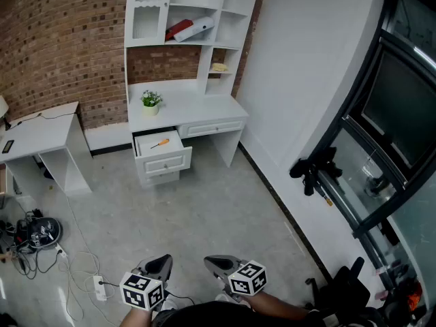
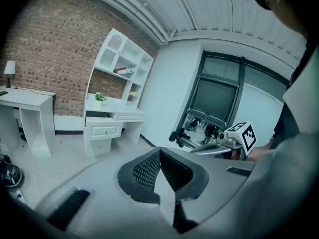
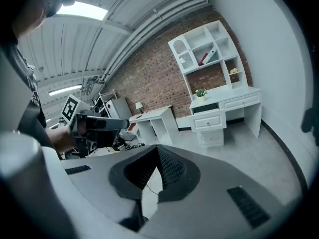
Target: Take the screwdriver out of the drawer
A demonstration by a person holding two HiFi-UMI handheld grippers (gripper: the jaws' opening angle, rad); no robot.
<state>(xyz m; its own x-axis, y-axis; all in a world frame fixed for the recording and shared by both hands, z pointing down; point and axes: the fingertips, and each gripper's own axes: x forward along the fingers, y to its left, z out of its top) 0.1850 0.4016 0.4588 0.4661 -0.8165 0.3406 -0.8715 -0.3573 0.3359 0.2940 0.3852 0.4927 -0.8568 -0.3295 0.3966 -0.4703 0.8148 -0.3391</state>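
Observation:
An orange-handled screwdriver (image 1: 160, 142) lies in the pulled-out top drawer (image 1: 162, 152) of the white desk (image 1: 187, 107) at the far wall. Both grippers are held low near the person's body, far from the desk. My left gripper (image 1: 163, 263) is shut with nothing between its jaws, whose tips meet in the left gripper view (image 2: 159, 152). My right gripper (image 1: 212, 261) is shut and empty too, jaws touching in the right gripper view (image 3: 158, 151). The drawer shows small and open in both gripper views (image 2: 103, 117) (image 3: 209, 109); the screwdriver is too small to make out there.
A small potted plant (image 1: 150, 102) stands on the desk under a white shelf unit (image 1: 191, 19). A second white table (image 1: 41, 131) is at the left. Cables and a power strip (image 1: 99, 286) lie on the floor at lower left. A black-framed window (image 1: 381, 148) lines the right wall.

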